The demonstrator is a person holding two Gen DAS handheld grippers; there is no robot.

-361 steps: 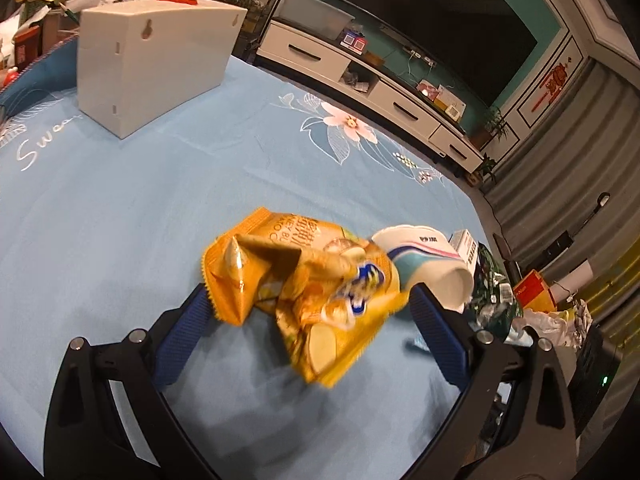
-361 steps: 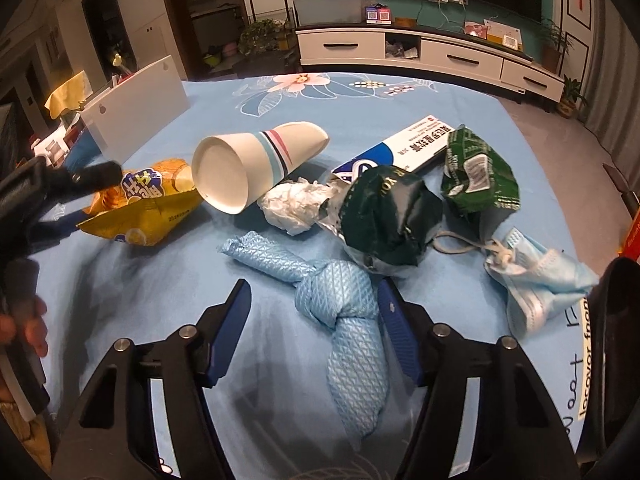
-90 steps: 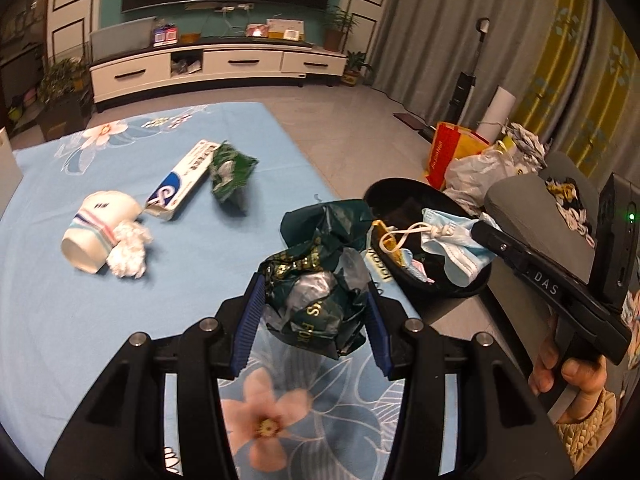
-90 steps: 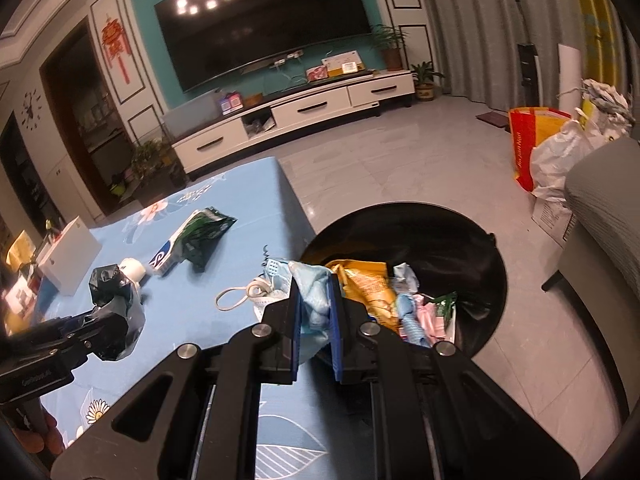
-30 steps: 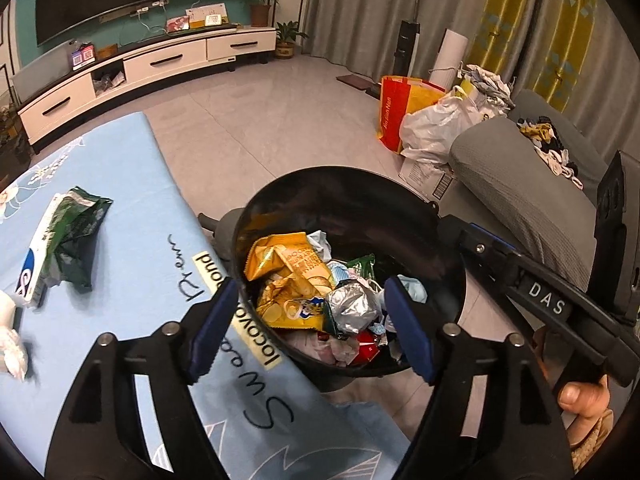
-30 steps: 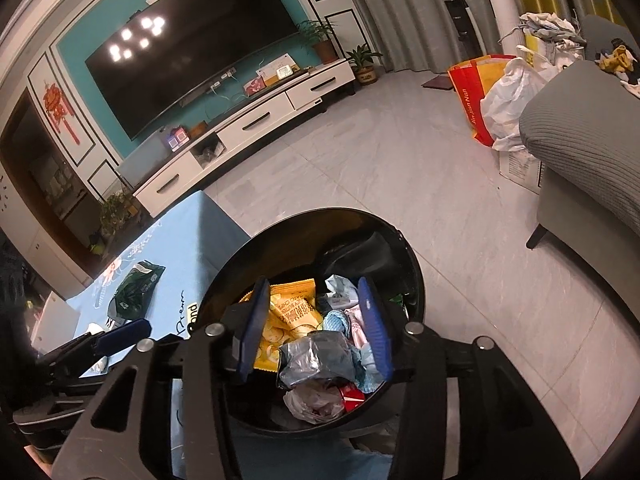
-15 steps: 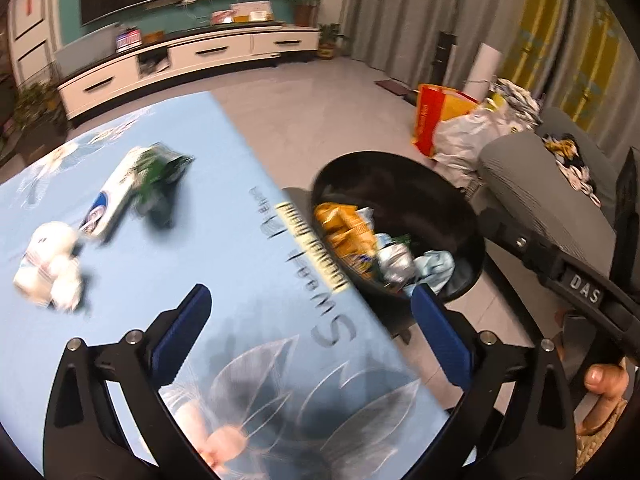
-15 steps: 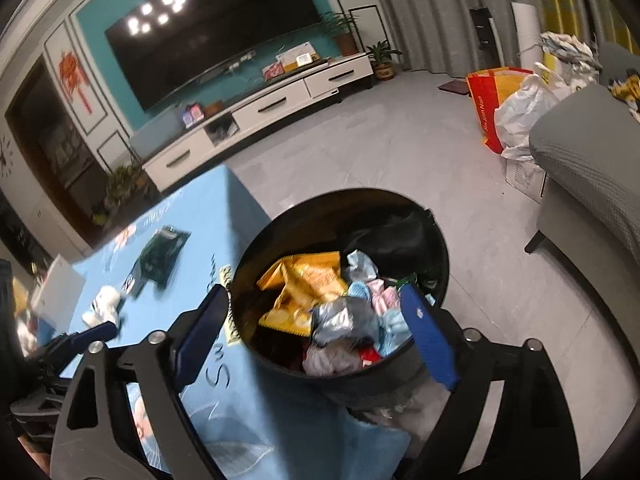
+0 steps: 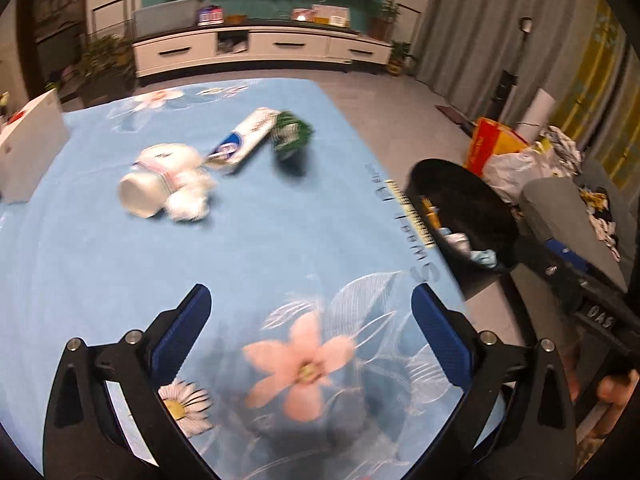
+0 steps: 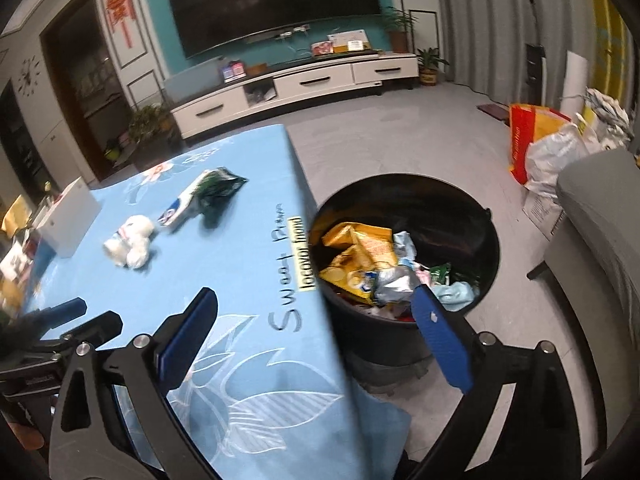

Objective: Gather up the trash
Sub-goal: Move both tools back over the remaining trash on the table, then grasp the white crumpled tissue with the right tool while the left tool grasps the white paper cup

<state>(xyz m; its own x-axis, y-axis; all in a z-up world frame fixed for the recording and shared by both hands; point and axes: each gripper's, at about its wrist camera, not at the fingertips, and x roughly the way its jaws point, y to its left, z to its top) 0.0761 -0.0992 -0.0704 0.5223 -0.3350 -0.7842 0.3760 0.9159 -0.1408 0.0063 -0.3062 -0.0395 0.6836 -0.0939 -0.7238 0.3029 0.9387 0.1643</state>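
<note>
My left gripper (image 9: 312,312) is open and empty above the blue flowered tablecloth (image 9: 100,264). Far ahead of it lie a white paper cup (image 9: 146,192) on its side, a crumpled white tissue (image 9: 188,200), a toothpaste box (image 9: 244,142) and a green wrapper (image 9: 290,136). My right gripper (image 10: 316,312) is open and empty over the table edge beside the black trash bin (image 10: 472,208), which holds yellow chip bags (image 10: 360,252), foil and a mask. The cup (image 10: 120,244), box (image 10: 180,204) and green wrapper (image 10: 218,188) show at the left.
A white box (image 9: 28,152) stands at the table's far left. The bin (image 9: 460,184) sits on the floor right of the table. A grey sofa (image 10: 600,216), a red bag (image 10: 528,132) and white bags lie beyond. A TV cabinet (image 10: 300,88) lines the back wall.
Both grippers dropped their trash into the bin and opened. The left gripper has swung back left over the table toward the remaining trash. The right gripper has pulled back slightly from the bin.
</note>
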